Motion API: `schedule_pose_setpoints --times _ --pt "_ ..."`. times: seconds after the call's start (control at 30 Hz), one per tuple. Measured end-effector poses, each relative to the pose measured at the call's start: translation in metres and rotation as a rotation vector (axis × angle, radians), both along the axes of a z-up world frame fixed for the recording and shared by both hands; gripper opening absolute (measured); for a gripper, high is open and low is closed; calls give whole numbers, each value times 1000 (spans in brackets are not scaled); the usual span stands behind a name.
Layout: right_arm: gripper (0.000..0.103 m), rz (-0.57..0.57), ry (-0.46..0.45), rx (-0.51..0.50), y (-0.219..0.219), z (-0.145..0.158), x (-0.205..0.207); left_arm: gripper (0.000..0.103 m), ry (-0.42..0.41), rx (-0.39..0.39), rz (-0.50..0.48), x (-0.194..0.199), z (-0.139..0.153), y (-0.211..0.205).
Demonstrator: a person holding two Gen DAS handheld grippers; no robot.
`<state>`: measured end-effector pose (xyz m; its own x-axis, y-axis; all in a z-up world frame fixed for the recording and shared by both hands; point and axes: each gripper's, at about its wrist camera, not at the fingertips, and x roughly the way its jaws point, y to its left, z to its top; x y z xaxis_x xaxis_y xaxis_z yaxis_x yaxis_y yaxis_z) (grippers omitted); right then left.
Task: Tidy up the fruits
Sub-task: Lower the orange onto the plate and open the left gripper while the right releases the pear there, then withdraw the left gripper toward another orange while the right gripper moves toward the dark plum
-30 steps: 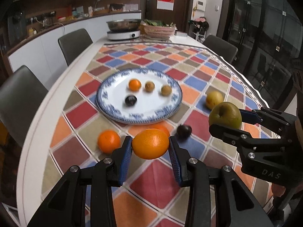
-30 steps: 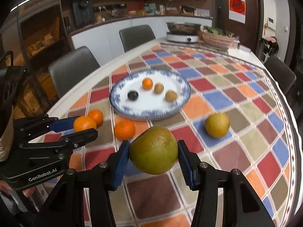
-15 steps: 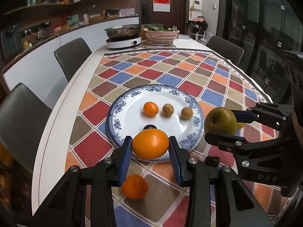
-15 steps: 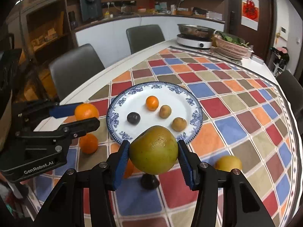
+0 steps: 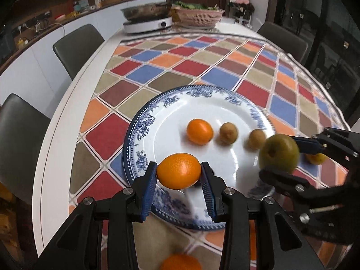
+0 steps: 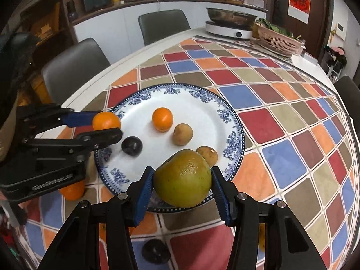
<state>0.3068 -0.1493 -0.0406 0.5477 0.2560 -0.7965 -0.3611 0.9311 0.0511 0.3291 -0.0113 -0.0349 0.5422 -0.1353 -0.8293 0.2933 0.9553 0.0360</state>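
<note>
- Gripping an orange (image 5: 178, 171) between its blue pads, the left gripper (image 5: 178, 175) is hovering over the near-left rim of the plate (image 5: 139, 132), its jaws clamped on the fruit's two sides.
- Holding a green pear (image 6: 182, 177) the same way, the right gripper (image 6: 182, 184) is hanging over the plate's near-right edge; its jaws are pressed tight against the pear.
- Seen from the right wrist camera, the left gripper is reaching in from the left with the orange just above the plate's rim.
- Lying on the white middle of the plate are a small orange (image 6: 162, 119), two brownish kiwis (image 6: 182, 134), one of them partly hidden behind the pear, and a dark plum (image 6: 131, 146).
- The small orange and the two kiwis are sitting in a loose row, near one another but apart; the plum is lying alone closer to the left gripper.
- Sitting on the checked tablecloth (image 6: 270, 121) outside the plate are another orange (image 6: 73, 190) under the left gripper's body, a second dark plum (image 6: 156, 250) near the front edge, and a yellowish fruit (image 5: 317, 158) partly hidden behind the right gripper.
- A cooker with a pan (image 5: 147, 19) and a basket of greens (image 5: 198, 13) are standing at the table's far end, well apart from the plate.
</note>
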Motion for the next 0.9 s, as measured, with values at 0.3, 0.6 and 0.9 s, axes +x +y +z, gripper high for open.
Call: schedule_pose_setpoints --times 0.3,0.6,0.9 --pt "52 -17 36 -4 2 -8 8 58 -8 3 1 7 -2 2" --pt "53 -57 -50 -24 -7 11 -9 62 -95 59 26 -30 22 7" --pt "62 -80 -179 -12 -16 49 -59 67 -167 -3 50 -93 55 13"
